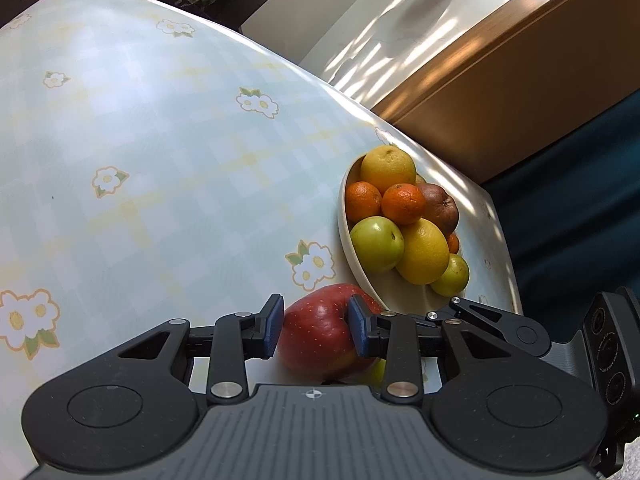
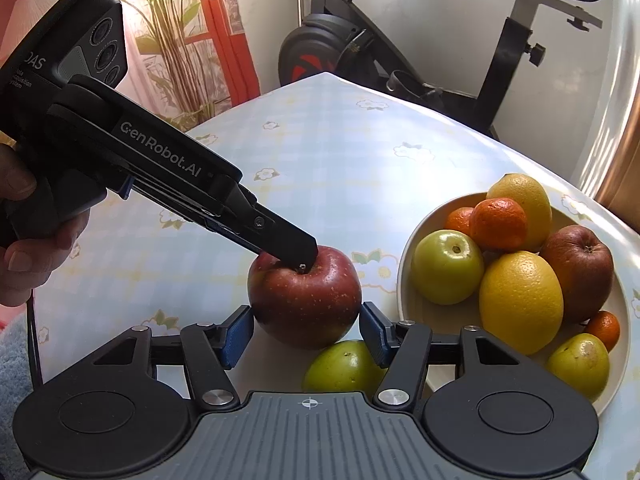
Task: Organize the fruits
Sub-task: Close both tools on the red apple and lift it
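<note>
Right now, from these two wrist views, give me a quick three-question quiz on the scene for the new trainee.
1. True or false: the red apple lies inside the bowl.
2. Which fruit lies outside the bowl, right next to the red apple? A) green apple B) orange C) lemon
3. Which gripper has a finger on top of the red apple, at the stem hollow?

Key: 1 false, it sits on the table beside the bowl; 2 A; 3 the left gripper.
</note>
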### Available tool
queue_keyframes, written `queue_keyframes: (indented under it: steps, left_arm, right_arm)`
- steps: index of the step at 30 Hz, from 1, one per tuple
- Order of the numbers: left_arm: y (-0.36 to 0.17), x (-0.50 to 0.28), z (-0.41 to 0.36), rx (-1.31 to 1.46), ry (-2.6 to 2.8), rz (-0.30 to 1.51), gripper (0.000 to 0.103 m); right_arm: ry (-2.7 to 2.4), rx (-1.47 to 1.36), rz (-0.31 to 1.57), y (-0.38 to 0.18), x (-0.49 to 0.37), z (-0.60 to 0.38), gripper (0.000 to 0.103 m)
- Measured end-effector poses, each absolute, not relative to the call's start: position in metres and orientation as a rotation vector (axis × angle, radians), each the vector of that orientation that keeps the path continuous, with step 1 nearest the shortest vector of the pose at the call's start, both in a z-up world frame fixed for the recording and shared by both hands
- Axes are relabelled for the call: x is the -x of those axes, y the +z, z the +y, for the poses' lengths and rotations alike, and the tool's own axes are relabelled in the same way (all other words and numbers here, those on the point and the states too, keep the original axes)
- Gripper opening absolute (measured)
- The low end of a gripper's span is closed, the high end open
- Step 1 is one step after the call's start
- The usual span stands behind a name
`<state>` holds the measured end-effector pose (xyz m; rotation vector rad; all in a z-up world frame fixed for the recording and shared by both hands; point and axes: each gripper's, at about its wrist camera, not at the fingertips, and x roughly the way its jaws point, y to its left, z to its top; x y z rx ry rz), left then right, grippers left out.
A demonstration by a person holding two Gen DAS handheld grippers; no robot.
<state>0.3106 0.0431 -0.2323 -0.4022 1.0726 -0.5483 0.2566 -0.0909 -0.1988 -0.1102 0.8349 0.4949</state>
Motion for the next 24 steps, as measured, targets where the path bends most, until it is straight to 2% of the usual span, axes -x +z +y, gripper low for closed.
queue_keyframes:
  steps: [13,24]
  left_arm:
    - [-0.192,-0.305,0.019,0.352,-0.577,1.0,0.034]
    - [-0.174,-0.308,-0.056,0.244,-0.68,0.988,0.034]
  right_arm:
    - [0.435,0.023,0.661,-0.174,-0.23,-0.126,0.054]
    - [0.319,-0.013,0.615,-0.162,-0.204,-0.191,0.054]
